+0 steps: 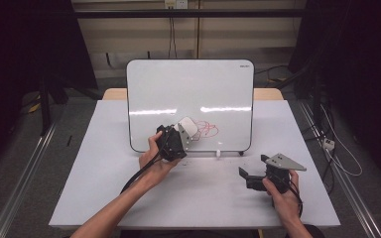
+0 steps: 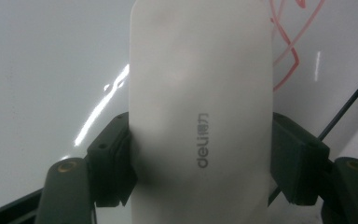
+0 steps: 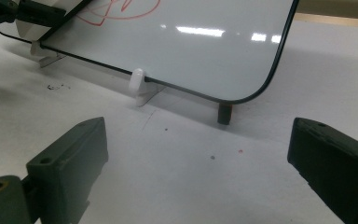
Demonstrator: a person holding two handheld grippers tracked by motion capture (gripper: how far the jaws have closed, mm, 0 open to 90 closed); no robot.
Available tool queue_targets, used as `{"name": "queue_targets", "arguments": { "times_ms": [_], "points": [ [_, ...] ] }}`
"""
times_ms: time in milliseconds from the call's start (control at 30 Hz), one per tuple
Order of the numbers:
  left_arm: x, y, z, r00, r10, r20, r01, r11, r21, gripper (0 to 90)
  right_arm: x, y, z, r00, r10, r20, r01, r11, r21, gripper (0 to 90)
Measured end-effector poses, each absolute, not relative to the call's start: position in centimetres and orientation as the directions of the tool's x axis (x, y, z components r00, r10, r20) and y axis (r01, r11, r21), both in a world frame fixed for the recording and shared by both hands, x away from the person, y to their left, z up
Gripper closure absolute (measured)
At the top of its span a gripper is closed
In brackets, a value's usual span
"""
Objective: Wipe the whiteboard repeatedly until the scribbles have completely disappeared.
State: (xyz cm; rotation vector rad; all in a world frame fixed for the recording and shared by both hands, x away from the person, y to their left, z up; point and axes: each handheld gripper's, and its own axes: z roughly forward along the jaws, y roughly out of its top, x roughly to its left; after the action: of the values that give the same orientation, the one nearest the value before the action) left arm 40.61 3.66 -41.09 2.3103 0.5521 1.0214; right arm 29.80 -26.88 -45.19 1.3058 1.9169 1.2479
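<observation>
One white eraser [image 2: 200, 116] is clamped between the jaws of the left gripper [image 1: 177, 140], and it is held against the lower middle of the whiteboard [image 1: 178, 89], just left of the red scribble [image 1: 207, 129]. In the left gripper view its long axis is seen running straight along the jaws, away from the hand and toward the board, with the grey printed brand name read along that same axis. Both pads are pressed flat on its long sides, so the jaws are closed on it about as far as its width allows. In the high view the eraser's rounded end is seen poking out up and to the right of the gripper, at the edge of the scribble.

One scribble is counted, a loose tangle of red loops. One whiteboard is seen, propped upright near the back of the white table [image 1: 104, 188] on small feet, with a white clip at its lower edge.

Further out, the right gripper [image 1: 258, 171] is held low over the table, well apart from the board's right corner. Its jaws are spread wide and nothing is gripped between them. Two grippers are counted, one in each hand.
</observation>
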Motion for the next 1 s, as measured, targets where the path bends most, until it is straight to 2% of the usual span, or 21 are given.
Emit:
{"name": "queue_targets", "arguments": {
  "times_ms": [400, 600, 833, 1000],
  "points": [
    [43.4, 4.0, -37.9, 0.623, 0.597, 0.505, 0.164, -0.731, 0.662, 31.1, 29.8, -27.0, -45.2, -0.412, 0.907, 0.084, 0.445, 0.120, 0.887, 4.9],
    [42.6, 3.9, -38.9, 0.615, 0.599, 0.513, 0.159, -0.732, 0.663, 31.1, 29.7, -27.0, -45.2, -0.412, 0.907, 0.085, 0.446, 0.120, 0.887, 5.0],
    [40.4, 2.7, -41.3, 0.623, 0.531, 0.574, 0.106, -0.785, 0.610, 31.1, 29.8, -26.9, -45.2, -0.414, 0.907, 0.084, 0.445, 0.122, 0.887, 5.0],
    [40.3, 1.4, -41.3, 0.634, 0.503, 0.588, 0.092, -0.804, 0.588, 31.0, 29.7, -26.8, -45.1, -0.417, 0.905, 0.082, 0.442, 0.123, 0.889, 5.0]
  ]
}}
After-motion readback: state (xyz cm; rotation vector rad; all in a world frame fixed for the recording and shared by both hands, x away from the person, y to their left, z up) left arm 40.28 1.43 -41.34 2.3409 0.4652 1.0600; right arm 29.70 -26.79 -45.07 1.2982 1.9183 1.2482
